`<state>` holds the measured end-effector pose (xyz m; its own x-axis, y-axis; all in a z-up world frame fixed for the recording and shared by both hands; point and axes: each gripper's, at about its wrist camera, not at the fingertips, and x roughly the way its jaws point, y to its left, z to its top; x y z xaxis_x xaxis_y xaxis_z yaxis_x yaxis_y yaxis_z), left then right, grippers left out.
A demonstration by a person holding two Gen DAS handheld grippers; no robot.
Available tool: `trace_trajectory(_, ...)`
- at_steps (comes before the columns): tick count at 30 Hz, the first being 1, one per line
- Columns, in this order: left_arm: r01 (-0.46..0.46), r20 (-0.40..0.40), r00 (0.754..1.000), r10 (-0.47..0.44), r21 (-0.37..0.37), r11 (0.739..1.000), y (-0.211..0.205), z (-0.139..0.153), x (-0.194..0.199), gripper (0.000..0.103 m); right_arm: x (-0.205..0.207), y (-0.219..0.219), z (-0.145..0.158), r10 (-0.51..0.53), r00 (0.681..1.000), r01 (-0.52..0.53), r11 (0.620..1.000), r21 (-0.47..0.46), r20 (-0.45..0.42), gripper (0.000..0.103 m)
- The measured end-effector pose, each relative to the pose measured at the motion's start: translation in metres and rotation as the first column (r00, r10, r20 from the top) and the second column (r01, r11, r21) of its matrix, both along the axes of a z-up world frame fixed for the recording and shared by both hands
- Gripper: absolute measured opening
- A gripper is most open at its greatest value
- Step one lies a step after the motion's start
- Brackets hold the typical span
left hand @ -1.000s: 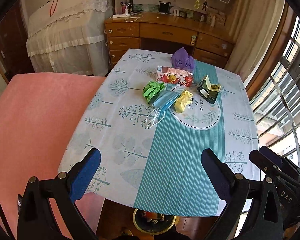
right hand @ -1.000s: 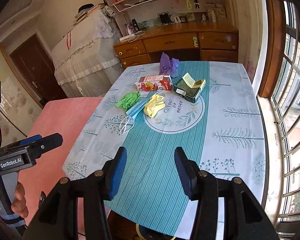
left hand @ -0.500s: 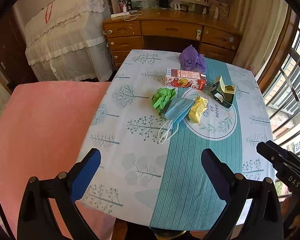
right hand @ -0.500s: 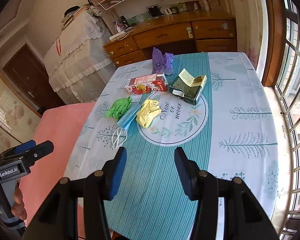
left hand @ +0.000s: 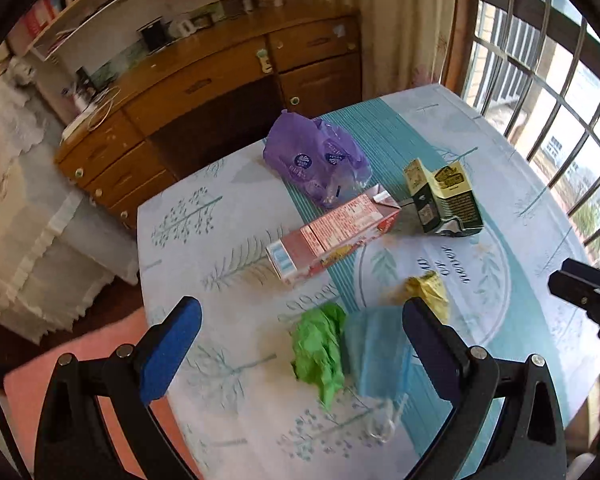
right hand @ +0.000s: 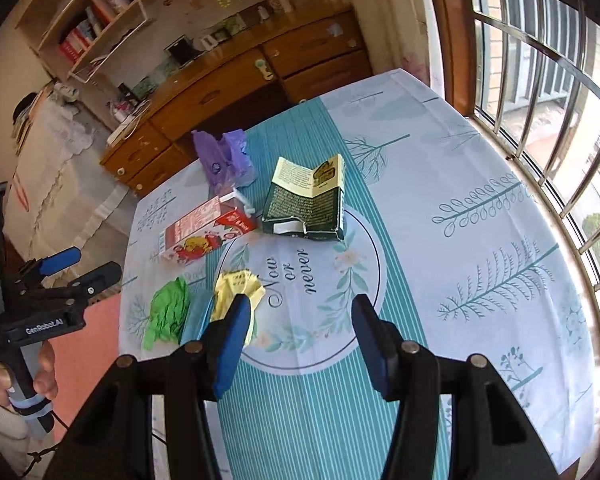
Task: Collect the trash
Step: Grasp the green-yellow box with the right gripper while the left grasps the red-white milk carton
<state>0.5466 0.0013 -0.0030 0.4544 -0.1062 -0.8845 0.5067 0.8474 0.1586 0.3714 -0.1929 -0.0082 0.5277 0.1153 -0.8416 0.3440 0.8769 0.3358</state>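
Trash lies on the tree-print tablecloth [left hand: 228,392]: a purple plastic bag [left hand: 316,164], a red drink carton [left hand: 332,236] on its side, a torn dark green box [left hand: 440,200], a yellow paper wad [left hand: 428,290], a green paper wad [left hand: 320,352] and a blue face mask [left hand: 376,352]. My left gripper [left hand: 300,312] hangs wide open just above the green wad and the mask. My right gripper [right hand: 302,304] is empty and its jaws are opening; it hovers over the round print, with the yellow wad [right hand: 236,284] beside its left finger.
A wooden desk with drawers [left hand: 204,88] stands past the far table edge. A barred window [right hand: 560,80] lines the right side. A pink seat [left hand: 60,380] sits by the table's left edge, and lace-covered furniture [right hand: 60,168] stands further left.
Both grippers have come forward and down over the table and rolled, so the trash looks nearer and tilted. The left one moved most, from the near edge to the green wad and mask.
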Motion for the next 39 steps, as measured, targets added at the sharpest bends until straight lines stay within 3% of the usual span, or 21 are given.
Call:
trace_trajectory(7, 0.206, -0.069, 0.977, -0.203, 0.045, 0.977, -0.029, -0.046, 0.055, 0.1, 0.062, -0.014, -0.028, -0.083, 0.995, 0.083, 0.997, -0.009, -0.062, 0.053)
trace_trajectory(15, 0.338, -0.165, 0.931, -0.325, 0.057, 0.94, -0.057, -0.089, 0.076, 0.1, 0.112, -0.051, -0.065, -0.156, 0.978, 0.166, 0.984, 0.066, -0.137, 0.053)
trace_trajectory(19, 0.341, -0.174, 0.928, -0.329, 0.041, 0.939, -0.066, -0.098, 0.084, 0.099, 0.126, -0.05, -0.079, -0.138, 0.976, 0.152, 0.985, 0.075, -0.169, 0.053)
trace_trajectory(22, 0.315, -0.213, 0.929, -0.303, 0.024, 0.949, -0.07, -0.106, 0.093, 0.087, 0.133, -0.045, -0.089, -0.123, 0.974, 0.136, 0.989, 0.059, -0.192, 0.054)
trace_trajectory(24, 0.289, -0.253, 0.928, -0.275, 0.02, 0.957, -0.07, -0.115, 0.1, 0.071, 0.137, -0.042, -0.088, -0.115, 0.978, 0.126, 0.991, 0.052, -0.175, 0.054)
trace_trajectory(30, 0.237, -0.287, 0.929, -0.232, -0.018, 0.971, -0.066, -0.126, 0.109, 0.062, 0.143, -0.028, -0.087, -0.073, 0.984, 0.07, 0.997, -0.021, -0.165, 0.055)
trace_trajectory(32, 0.221, -0.3, 0.928, -0.219, -0.029, 0.975, -0.064, -0.129, 0.109, 0.057, 0.143, -0.024, -0.087, -0.045, 0.987, 0.042, 0.999, -0.024, -0.157, 0.048)
trace_trajectory(35, 0.211, -0.297, 0.931, -0.212, -0.036, 0.977, -0.064, -0.131, 0.104, 0.048, 0.141, -0.028, -0.088, -0.03, 0.991, 0.04, 0.996, 0.075, -0.133, 0.026)
trace_trajectory(39, 0.206, -0.27, 0.941, -0.204, -0.02, 0.978, -0.065, -0.127, 0.091, 0.046, 0.134, -0.023, -0.077, -0.03, 0.992, 0.035, 0.999, 0.039, -0.119, 0.024)
